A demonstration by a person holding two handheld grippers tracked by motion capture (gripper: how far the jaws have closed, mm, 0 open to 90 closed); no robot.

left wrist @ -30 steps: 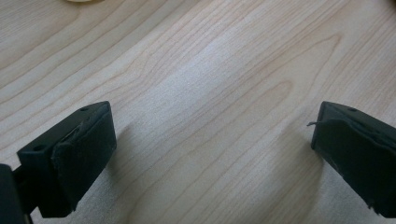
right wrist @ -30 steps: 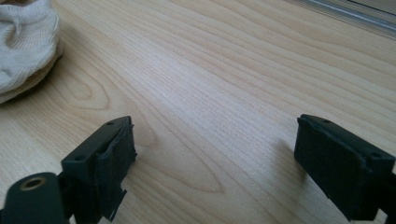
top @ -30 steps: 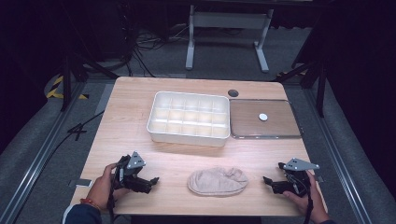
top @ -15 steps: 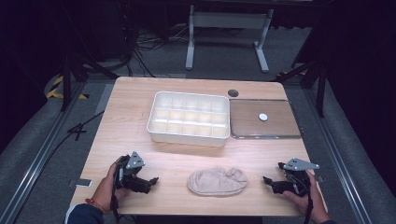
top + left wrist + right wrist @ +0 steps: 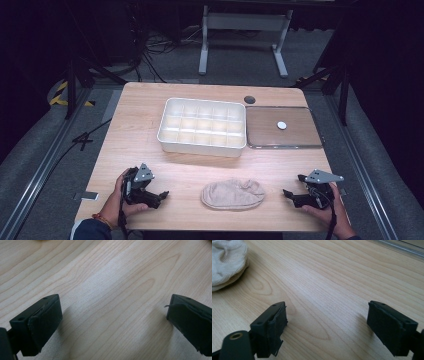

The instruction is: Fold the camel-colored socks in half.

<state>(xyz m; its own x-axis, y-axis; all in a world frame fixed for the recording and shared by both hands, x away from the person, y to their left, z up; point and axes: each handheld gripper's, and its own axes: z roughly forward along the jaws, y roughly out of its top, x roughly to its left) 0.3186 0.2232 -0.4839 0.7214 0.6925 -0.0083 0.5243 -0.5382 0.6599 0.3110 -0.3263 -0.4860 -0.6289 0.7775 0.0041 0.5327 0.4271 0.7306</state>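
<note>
I take the sock [image 5: 233,194] as my landmark: a beige, bundled lump at the near edge of the table [image 5: 140,115], midway between my two tools. My left gripper [image 5: 159,196] rests well to the sock's left, jaws spread wide over bare wood, holding nothing. My right gripper [image 5: 291,195] sits off to the sock's right, jaws likewise wide apart and empty; the sock [image 5: 227,261] shows just beyond them. I judge the sock light, soft and limp, so I would pinch a thick fold at its edge. Beyond the sock stands the white divided tray [image 5: 165,131], and beyond-right the brown lid [image 5: 300,137].
</note>
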